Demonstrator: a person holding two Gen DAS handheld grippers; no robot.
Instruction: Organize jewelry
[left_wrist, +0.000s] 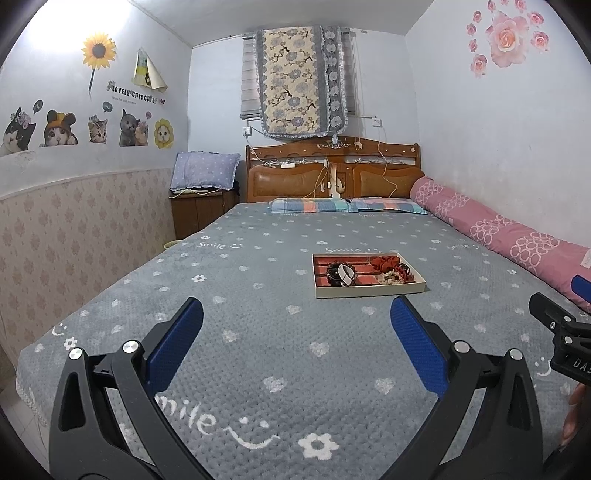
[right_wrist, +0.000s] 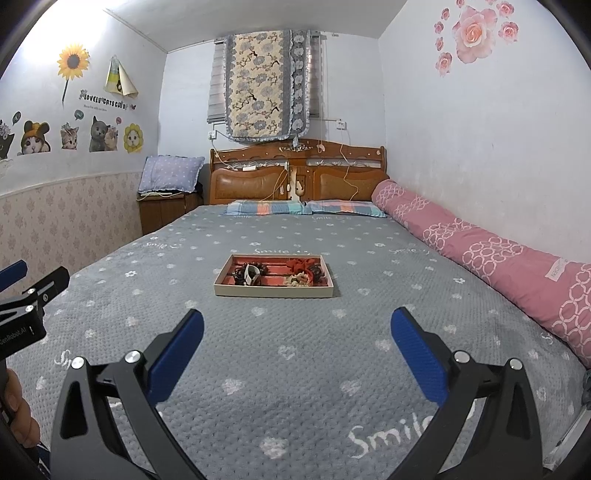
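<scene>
left wrist view: the left gripper (left_wrist: 295, 321) hovers over the near part of the bed (left_wrist: 258, 350), its blue-padded fingers (left_wrist: 175, 343) spread wide with nothing between them.
right wrist view: the right gripper (right_wrist: 297, 328) hovers over the same gray bedspread (right_wrist: 295, 369), its fingers (right_wrist: 419, 354) also spread wide and holding nothing.
jewelry tray: a shallow beige-rimmed tray (left_wrist: 369, 292) with a red lining lies flat on the bedspread, well ahead of both grippers; in the left wrist view it sits ahead and to the right (left_wrist: 369, 292), in the right wrist view ahead and slightly left (right_wrist: 273, 291).
tray, left part: a heap of dark bead strands (right_wrist: 242, 275) with a small white and black piece lying on it; what that piece is cannot be told.
tray, right part: a red scrunchie (left_wrist: 384, 263) toward the far side, a pale beaded piece (left_wrist: 391, 277) nearer the front, and a dark piece just beside them.
tray, middle: a bare strip of red lining between the two heaps.
other gripper seen: the right gripper shows at the right edge of the left wrist view (left_wrist: 565, 332); the left gripper shows at the left edge of the right wrist view (right_wrist: 33, 295).
bed surroundings: a rolled pink quilt (right_wrist: 498, 258) lies along the right wall, two plaid pillows (right_wrist: 306, 207) rest against the wooden headboard (right_wrist: 295, 173), and a nightstand (right_wrist: 166, 208) with a lilac pillow on it stands to the left.
walls: cat and sunflower stickers (left_wrist: 96, 125) on the left wall, rose stickers (right_wrist: 472, 33) on the right wall.
</scene>
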